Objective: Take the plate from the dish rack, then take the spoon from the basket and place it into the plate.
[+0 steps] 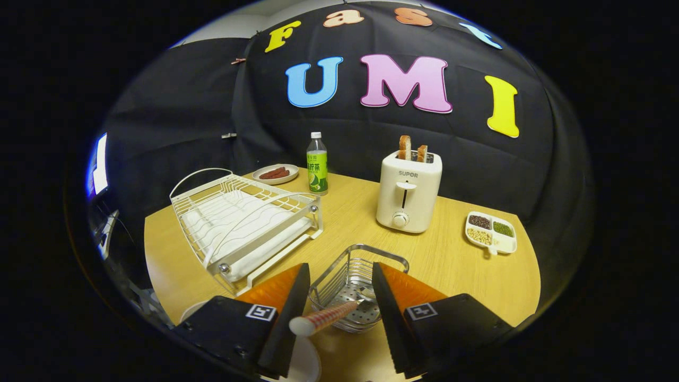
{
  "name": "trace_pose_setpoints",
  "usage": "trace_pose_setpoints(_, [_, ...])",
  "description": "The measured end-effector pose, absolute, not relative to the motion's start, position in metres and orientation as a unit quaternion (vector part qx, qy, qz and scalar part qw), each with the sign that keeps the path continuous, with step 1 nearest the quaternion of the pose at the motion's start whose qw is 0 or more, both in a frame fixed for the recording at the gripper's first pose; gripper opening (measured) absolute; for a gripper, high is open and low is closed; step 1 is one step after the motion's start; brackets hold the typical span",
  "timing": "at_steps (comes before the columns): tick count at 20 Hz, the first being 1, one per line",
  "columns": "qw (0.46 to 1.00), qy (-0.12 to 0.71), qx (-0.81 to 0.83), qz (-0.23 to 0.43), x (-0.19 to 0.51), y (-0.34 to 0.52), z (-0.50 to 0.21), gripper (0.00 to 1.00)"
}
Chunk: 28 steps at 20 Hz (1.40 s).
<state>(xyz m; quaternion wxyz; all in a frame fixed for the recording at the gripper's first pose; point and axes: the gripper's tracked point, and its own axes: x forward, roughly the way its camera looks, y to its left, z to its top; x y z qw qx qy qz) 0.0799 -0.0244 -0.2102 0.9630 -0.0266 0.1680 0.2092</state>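
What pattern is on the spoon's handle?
Red-and-white checked, with a white tip, on the spoon between the open claw fingers; gripper view.

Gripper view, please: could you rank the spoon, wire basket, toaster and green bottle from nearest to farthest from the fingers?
1. Spoon: its handle lies between the open fingers of the gripper.
2. Wire basket: just ahead, holding the spoon.
3. Toaster: beyond the basket, slightly right.
4. Green bottle: farthest, by the back wall, behind the dish rack.
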Motion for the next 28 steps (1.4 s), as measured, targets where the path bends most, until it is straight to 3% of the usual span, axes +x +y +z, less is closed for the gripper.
trace_pose_setpoints(2, [0.961, 0.177, -0.011, 0.214, 0.078, -0.02, -0.212, 0.56])
trace_pose_setpoints(6, [0.957, 0.19, 0.02, 0.218, 0.078, -0.023, -0.212, 0.47])
trace_pose_setpoints(16, [0.964, 0.176, -0.013, 0.201, 0.083, -0.049, -0.213, 0.47])
trace_pose_setpoints(17, [0.966, 0.172, -0.016, 0.192, 0.086, -0.051, -0.211, 0.36])
trace_pose_setpoints(21, [0.967, 0.174, -0.014, 0.185, 0.088, -0.052, -0.213, 0.27])
trace_pose_setpoints(28, [0.964, 0.187, -0.013, 0.188, 0.084, -0.05, -0.201, 0.23])
